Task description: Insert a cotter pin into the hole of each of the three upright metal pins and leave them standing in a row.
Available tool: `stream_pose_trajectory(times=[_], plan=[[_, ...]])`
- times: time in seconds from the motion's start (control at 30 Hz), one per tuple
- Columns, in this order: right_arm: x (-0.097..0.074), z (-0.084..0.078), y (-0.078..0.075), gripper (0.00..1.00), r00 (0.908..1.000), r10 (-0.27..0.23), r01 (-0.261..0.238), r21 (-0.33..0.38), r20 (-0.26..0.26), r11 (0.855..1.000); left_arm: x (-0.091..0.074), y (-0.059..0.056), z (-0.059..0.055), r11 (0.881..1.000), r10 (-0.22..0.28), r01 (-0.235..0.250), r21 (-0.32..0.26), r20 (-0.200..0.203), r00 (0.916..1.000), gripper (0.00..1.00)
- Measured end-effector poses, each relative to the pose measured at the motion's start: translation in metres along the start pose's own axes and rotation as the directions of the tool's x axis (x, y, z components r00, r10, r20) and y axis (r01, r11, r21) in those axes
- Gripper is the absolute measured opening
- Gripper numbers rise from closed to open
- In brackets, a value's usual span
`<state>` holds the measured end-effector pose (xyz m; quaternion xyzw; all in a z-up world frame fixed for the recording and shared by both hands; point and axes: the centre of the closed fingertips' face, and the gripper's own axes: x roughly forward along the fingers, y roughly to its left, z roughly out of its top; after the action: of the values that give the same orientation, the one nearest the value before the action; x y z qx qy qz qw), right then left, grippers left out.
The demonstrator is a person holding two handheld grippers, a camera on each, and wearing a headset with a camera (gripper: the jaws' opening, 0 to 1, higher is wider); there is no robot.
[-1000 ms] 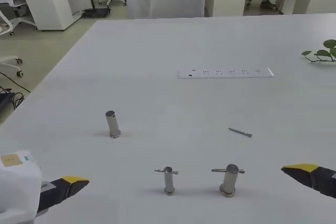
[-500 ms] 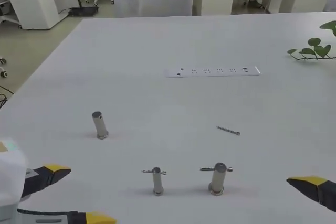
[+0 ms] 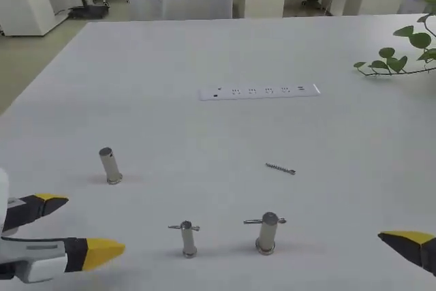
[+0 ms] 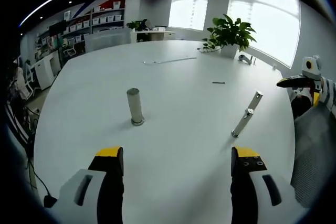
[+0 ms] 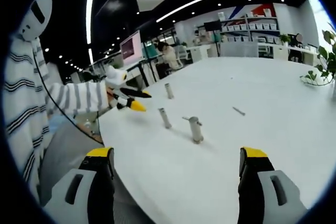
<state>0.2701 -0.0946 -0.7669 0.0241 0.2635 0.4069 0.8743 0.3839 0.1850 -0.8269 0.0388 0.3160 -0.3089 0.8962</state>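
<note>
The 3 upright pins are smooth, faintly shiny metal; the loose cotter pin is grey metal; the table is smooth and matt.

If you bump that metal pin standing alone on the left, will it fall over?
Probably: the lone metal pin is tall on a narrow base, so a sideways nudge likely tips it. Lying down, its round body would probably roll on the smooth table.

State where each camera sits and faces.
Head view: headset, looking down across the table; left gripper lower left, right gripper lower right.
Left gripper view: rides the left gripper, facing the bare pin; own jaws below.
Right gripper view: rides the right gripper, facing the two pinned pins; striped sleeve at left.
Shared: all show the loose cotter pin.
</note>
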Motion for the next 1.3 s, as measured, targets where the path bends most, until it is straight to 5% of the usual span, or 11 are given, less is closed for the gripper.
stream_pose_trajectory(times=[0.4, 0.83, 1.03, 1.3], plan=[[-0.003, -0.001, 0.0, 1.0, 0.9998, -0.02, 0.02, 0.008, -0.009, 1.0, 0.016, 0.016, 0.012, 1.0, 0.024, -0.024, 0.018, 0.003, 0.9997, 0.8], [-0.007, -0.001, -0.001, 1.0, 0.9993, -0.037, 0.037, 0.012, -0.01, 0.999, 0.039, 0.043, 0.031, 0.996, 0.07, -0.07, 0.048, 0.011, 0.9975, 0.54], [-0.008, -0.002, -0.004, 1.0, 0.9987, -0.05, 0.05, 0.02, -0.012, 0.999, 0.046, 0.045, 0.038, 0.994, 0.061, -0.059, 0.096, -0.014, 0.9981, 0.47], [-0.007, -0.005, -0.004, 1.0, 0.9983, -0.056, 0.057, 0.028, -0.018, 0.998, 0.058, 0.046, 0.037, 0.996, 0.063, -0.062, 0.065, -0.022, 0.9978, 0.37]])
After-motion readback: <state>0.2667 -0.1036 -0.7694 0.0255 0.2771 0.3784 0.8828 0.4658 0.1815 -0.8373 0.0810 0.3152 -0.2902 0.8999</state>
